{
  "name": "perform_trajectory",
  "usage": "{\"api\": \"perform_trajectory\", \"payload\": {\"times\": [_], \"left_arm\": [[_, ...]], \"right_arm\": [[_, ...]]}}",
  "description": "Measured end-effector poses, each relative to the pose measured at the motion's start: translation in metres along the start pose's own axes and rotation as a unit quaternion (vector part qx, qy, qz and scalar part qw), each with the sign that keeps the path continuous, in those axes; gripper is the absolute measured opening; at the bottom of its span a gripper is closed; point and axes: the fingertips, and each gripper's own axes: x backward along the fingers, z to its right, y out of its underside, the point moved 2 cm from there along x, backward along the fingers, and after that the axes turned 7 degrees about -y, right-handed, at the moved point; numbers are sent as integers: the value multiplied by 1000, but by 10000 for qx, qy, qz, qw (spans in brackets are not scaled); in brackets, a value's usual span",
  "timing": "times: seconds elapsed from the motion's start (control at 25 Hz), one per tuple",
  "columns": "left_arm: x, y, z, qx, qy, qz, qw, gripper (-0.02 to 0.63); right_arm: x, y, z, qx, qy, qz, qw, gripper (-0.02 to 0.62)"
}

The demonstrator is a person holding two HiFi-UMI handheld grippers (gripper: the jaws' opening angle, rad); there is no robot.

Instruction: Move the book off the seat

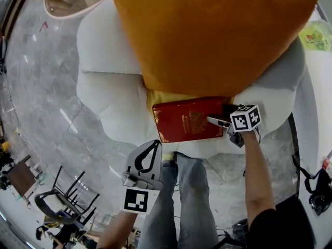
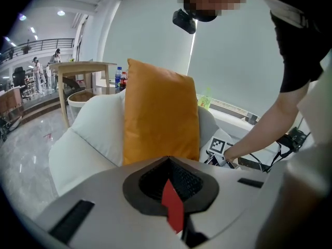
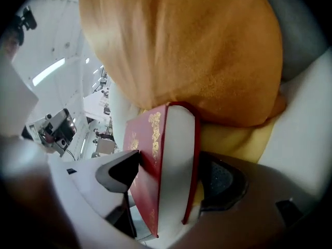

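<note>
- Closest in: left gripper [image 1: 154,143], low in front of legs in jeans [image 1: 179,201], well apart from the book – fingers pressed together, nothing between them.
- Same in left gripper view: grey jaws closed tip to tip, aimed at orange cushion [image 2: 161,113] standing upright on white seat [image 2: 88,134].
- Right gripper [image 1: 220,119] at front right of seat, marker cube [image 1: 245,118] on top, bare forearm [image 1: 257,175] behind it.
- Right gripper's fingers spread wide, astride the right end of book [image 1: 189,121] – one over the red cover, other under the back cover, page block between them.
- In right gripper view, upper pad just beside the cover, lower pad close to the back cover; no firm squeeze visible on either side.
- Book: red hardcover with gold ornament, lying flat and cover up on front part of seat, near its front edge, just in front of orange cushion.
- Yellow cloth [image 1: 165,96] peeking out between cushion and book, right against the book's rear edge.
- Grey marble floor [image 1: 41,87] all round the seat; black chairs [image 1: 67,191] at lower left of head view.
- Wooden table [image 2: 83,66] behind the seat in left gripper view, bottles [image 2: 120,78] beside it.
- Person bent over at right of that view, reaching down to the seat.
</note>
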Motion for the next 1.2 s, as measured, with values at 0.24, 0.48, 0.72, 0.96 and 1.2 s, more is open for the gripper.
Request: {"api": "perform_trajectory", "payload": {"times": [0.24,0.48,0.72,0.96,1.2], "left_arm": [[9,-2,-1,101,51,92,9999,11],[19,1,-1,30,124,60,9999,11],[53,-25,-7,7,102,122,9999,11],[79,-53,-11,-24,41,219,9997,11],[110,-78,-23,-36,-110,395,9992,11]], "right_arm": [[-2,-3,6,-243,-9,-49,9997,362],[10,-4,-17,-65,-329,-513,9981,334],[8,24,-121,161,-1408,-1355,9806,276],[-10,9,-142,582,148,-608,9963,287],[-15,18,-164,485,803,-640,9935,267]]}}
